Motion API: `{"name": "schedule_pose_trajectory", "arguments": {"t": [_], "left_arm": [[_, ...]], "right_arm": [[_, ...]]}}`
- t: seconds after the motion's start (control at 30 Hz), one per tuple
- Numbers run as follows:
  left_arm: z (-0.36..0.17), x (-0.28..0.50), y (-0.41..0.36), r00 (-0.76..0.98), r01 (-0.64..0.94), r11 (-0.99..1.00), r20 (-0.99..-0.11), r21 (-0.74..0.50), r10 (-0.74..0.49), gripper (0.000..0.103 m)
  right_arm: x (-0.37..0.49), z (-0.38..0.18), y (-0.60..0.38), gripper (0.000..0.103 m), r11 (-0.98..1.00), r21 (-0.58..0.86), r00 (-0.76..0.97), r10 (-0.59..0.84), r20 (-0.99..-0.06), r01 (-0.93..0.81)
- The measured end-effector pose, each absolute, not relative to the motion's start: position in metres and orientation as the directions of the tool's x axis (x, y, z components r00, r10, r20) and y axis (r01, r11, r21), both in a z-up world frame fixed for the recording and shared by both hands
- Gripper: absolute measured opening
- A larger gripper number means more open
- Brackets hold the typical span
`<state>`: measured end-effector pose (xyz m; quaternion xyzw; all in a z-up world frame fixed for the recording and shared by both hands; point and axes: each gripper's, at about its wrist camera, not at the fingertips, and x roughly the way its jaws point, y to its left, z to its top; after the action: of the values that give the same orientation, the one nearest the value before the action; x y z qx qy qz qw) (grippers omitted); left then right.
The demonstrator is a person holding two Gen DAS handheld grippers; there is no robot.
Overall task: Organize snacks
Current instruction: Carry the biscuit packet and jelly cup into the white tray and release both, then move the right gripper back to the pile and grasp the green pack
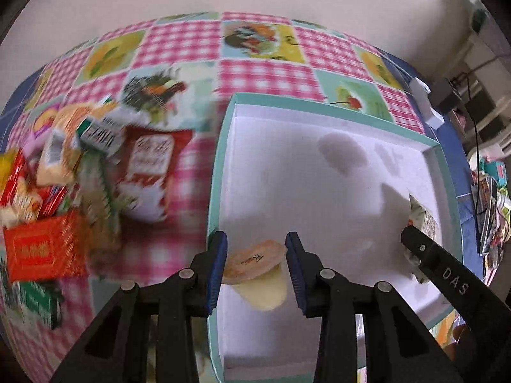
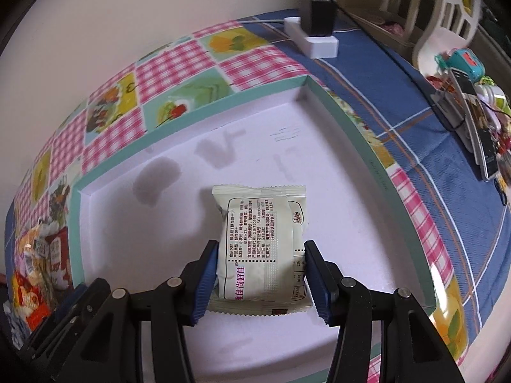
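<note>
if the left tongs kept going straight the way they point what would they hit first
Probably the white floor of the teal-rimmed box. The left tongs point steeply down, shut on a small jelly cup, so the cup's bottom would touch that bare floor first. Depth is hard to judge here.

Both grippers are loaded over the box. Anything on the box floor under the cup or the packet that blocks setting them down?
Nothing visible does. The white floor of the teal box is bare around the jelly cup in the left gripper and the cream packet in the right gripper.

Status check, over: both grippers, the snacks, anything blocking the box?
Left gripper shut on jelly cup. Right gripper shut on cream packet. Both over teal box. Nothing blocking.
</note>
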<state>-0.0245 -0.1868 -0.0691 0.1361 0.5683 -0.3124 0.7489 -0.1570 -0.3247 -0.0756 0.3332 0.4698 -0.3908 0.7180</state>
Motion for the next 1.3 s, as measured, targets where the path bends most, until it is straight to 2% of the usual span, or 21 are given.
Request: {"name": "schedule_pose_trajectory", "arguments": {"t": [0.13,0.2,0.27,0.3,0.4,0.63,0.7,0.77,0.83,0.87,0.9,1.13,1.3], "left_arm": [[-0.069,-0.021,-0.17,0.144,0.591,0.786,-0.935,-0.182,-0.325,0.041],[-0.067,-0.021,-0.166,0.117,0.579,0.787,-0.934,-0.212,-0.338,0.052],[-0.061,-0.022,-0.162,0.093,0.57,0.783,-0.927,-0.249,-0.363,0.068],[-0.055,-0.024,-0.16,0.095,0.573,0.779,-0.923,-0.256,-0.373,0.07],[-0.041,-0.028,-0.158,0.137,0.589,0.777,-0.921,-0.22,-0.364,0.074],[-0.022,-0.017,-0.151,0.212,0.548,0.818,-0.917,-0.175,-0.338,0.076],[-0.022,-0.011,-0.146,0.246,0.524,0.842,-0.923,-0.13,-0.295,0.085],[-0.027,-0.006,-0.142,0.31,0.495,0.868,-0.926,-0.035,-0.214,0.094],[-0.032,0.0,-0.136,0.375,0.459,0.886,-0.919,0.071,-0.121,0.096],[-0.034,0.002,-0.134,0.391,0.446,0.889,-0.916,0.099,-0.094,0.098],[-0.036,0.006,-0.132,0.403,0.432,0.893,-0.912,0.123,-0.07,0.1],[-0.039,0.018,-0.118,0.439,0.386,0.908,-0.898,0.164,-0.024,0.101],[-0.037,0.019,-0.118,0.43,0.384,0.911,-0.902,0.15,-0.032,0.101]], "right_arm": [[-0.149,-0.074,-0.317,0.056,0.514,0.099,0.255,-0.242,-0.936,0.852],[-0.147,-0.072,-0.313,0.056,0.531,0.095,0.258,-0.243,-0.935,0.842],[-0.145,-0.068,-0.31,0.057,0.549,0.094,0.266,-0.243,-0.933,0.831],[-0.144,-0.065,-0.308,0.059,0.558,0.096,0.274,-0.246,-0.93,0.824],[-0.143,-0.053,-0.304,0.064,0.581,0.102,0.302,-0.259,-0.917,0.808],[-0.143,-0.036,-0.3,0.064,0.591,0.122,0.327,-0.255,-0.91,0.798],[-0.143,-0.036,-0.299,0.064,0.593,0.124,0.327,-0.249,-0.911,0.796],[-0.14,-0.038,-0.298,0.07,0.602,0.126,0.328,-0.239,-0.914,0.789],[-0.138,-0.04,-0.295,0.087,0.614,0.135,0.34,-0.23,-0.912,0.778],[-0.137,-0.041,-0.294,0.092,0.619,0.138,0.346,-0.229,-0.91,0.773],[-0.135,-0.041,-0.292,0.102,0.627,0.139,0.35,-0.227,-0.909,0.766],[-0.125,-0.042,-0.282,0.103,0.655,0.122,0.358,-0.24,-0.902,0.745],[-0.124,-0.042,-0.281,0.103,0.657,0.132,0.365,-0.231,-0.902,0.742]]}}
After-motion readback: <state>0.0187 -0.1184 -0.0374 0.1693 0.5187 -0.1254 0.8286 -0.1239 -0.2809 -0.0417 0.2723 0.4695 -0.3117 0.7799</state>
